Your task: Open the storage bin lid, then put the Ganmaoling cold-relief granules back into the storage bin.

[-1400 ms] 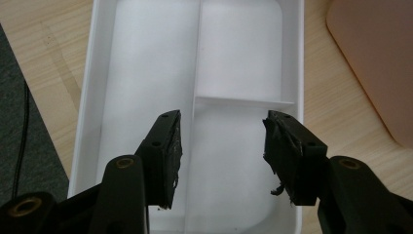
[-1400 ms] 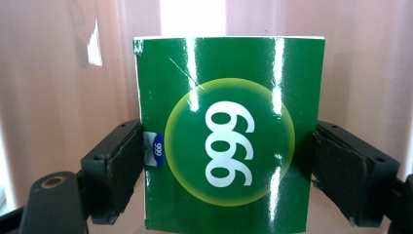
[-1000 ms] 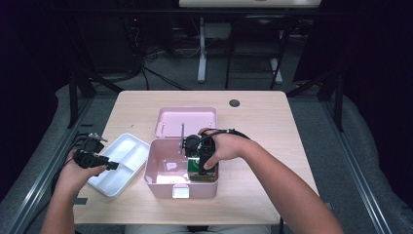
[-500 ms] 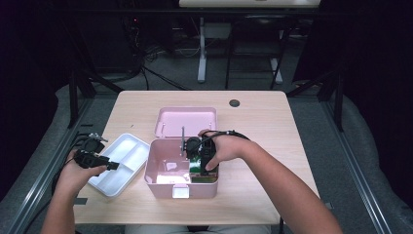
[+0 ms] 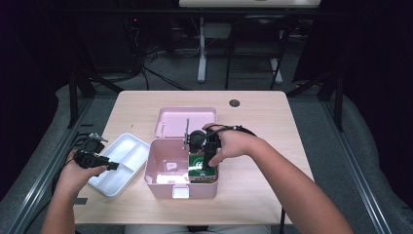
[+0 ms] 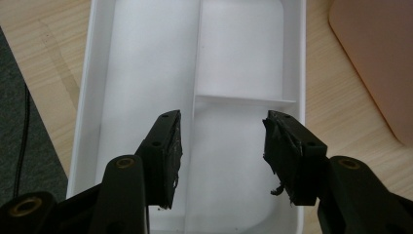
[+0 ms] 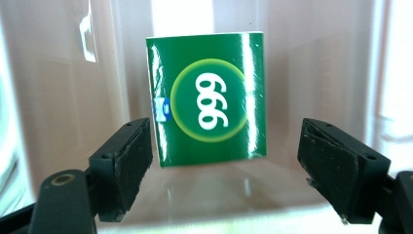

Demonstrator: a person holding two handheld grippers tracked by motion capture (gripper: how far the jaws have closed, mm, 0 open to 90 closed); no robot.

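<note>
Right tool [image 7: 224, 161] (jaws apart) faces green box [image 7: 208, 100].

pink box [image 5: 160, 165] | green carton [image 7: 209, 97], white "999" in lighter ring | white tray [image 5: 119, 163] | pale wood table [image 5: 263, 117]

The high view is unevenly lit: the wooden table [image 5: 253, 122] sits in a bright pool of light from above while the surrounding room falls to near black, and the whole frame looks soft and slightly grainy. In the left gripper view the white divided tray [image 6: 146, 63] is bright and nearly washed out, with faint shadows along its ridges; the black jaws near the lens are a little soft. In the right gripper view vertical glare streaks run down the glossy green box [image 7: 209, 95], and the pink bin [image 7: 58, 73] walls behind it gleam with blown-out reflections.
</note>
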